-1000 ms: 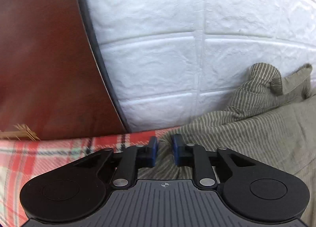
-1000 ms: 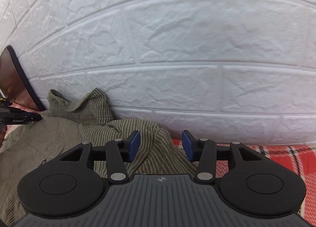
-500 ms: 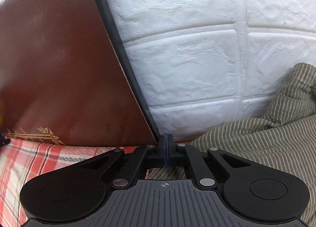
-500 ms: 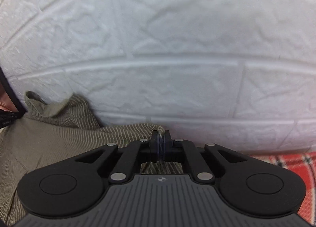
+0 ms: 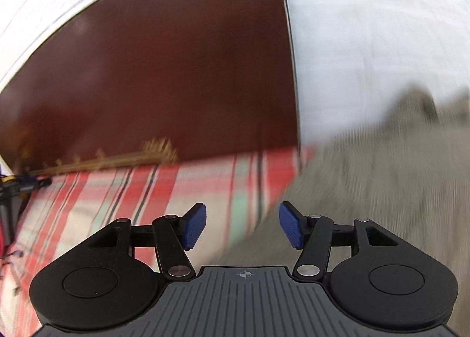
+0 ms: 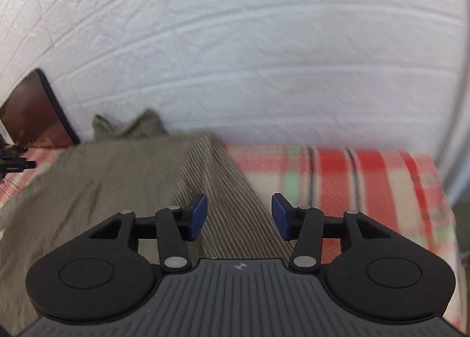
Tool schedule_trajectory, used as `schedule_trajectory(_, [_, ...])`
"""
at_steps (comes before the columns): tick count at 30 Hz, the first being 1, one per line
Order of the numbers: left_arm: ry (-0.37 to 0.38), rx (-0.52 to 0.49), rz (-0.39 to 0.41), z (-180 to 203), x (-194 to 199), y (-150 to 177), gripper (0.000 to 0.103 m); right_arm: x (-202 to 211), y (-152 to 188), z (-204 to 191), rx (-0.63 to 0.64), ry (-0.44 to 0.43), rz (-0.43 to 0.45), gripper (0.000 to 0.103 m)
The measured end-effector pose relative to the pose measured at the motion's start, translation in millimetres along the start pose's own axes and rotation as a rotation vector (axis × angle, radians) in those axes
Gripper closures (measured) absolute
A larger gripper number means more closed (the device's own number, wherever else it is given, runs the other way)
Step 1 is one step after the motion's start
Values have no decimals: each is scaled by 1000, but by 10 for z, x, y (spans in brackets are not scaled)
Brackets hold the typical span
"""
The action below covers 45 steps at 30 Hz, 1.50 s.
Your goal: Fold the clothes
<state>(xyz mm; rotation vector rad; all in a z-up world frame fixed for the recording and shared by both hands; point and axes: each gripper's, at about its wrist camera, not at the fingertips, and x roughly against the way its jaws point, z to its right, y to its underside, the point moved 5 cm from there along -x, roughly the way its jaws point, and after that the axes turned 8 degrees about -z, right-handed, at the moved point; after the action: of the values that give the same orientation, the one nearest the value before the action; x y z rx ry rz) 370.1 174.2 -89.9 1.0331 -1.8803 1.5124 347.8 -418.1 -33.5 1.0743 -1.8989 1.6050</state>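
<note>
Both grippers, left (image 5: 242,225) and right (image 6: 239,216), hang w/ jaws spread, nothing between them. Olive striped garment (image 6: 117,178) lies spread on the plaid bedcover (image 6: 367,178), far edge bunched against the white brick wall (image 6: 264,58); one striped panel runs along its right side. Left view is blurred; headboard (image 5: 161,72) fills it, cloth to its right. You're between grips, judging by empty jaws. How far the fold stands: can't tell. Next grip needs a clean edge or corner, both sides matched.
</note>
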Motion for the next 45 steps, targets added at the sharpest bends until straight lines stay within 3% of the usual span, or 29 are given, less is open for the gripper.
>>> schedule_trajectory(6, [6,57,-133,-428,-91,532,30,-23,350,298,-79,76,-38,48])
schedule_trajectory(9, [18,94,-137,-710,-116,522,22,-38,431,352,-69,92,-50,48])
schedule_trajectory(13, [-5,110,-121,-708,-177,508,21,-76,459,322,-36,104,-59,48])
schedule_trajectory(15, [-9,122,-111,-711,-203,473,20,-81,462,310,-25,101,-65,56])
schedule_trajectory(16, [-11,124,-109,-706,-226,452,21,-80,457,306,-26,91,-71,66])
schedule_trajectory(21, [-23,130,-95,-684,-321,376,19,-67,437,293,-23,82,-72,75])
schedule_trajectory(22, [-9,133,-97,-681,-325,374,29,-61,434,294,-24,85,-66,79])
schedule_trajectory(23, [6,136,-98,-678,-327,373,42,-55,431,295,-25,88,-61,93])
schedule_trajectory(24, [55,131,-97,-652,-303,368,71,-49,427,296,-27,91,-55,99])
schedule_trajectory(25, [57,118,-98,-623,-273,360,86,-43,424,297,-28,93,-49,100])
schedule_trajectory(28, [4,56,-80,-566,-226,367,103,-25,415,300,-32,102,-31,101])
schedule_trajectory(31, [-5,118,-67,-660,-231,391,103,4,408,401,-68,173,-4,101])
schedule_trajectory(38, [-42,135,-65,-657,-281,370,102,-32,425,553,-126,303,9,97])
schedule_trajectory(43, [-52,124,-46,-698,-162,384,57,188,481,453,-149,271,79,80])
schedule_trajectory(45, [-63,103,-48,-707,-103,429,52,318,528,322,-137,224,90,78])
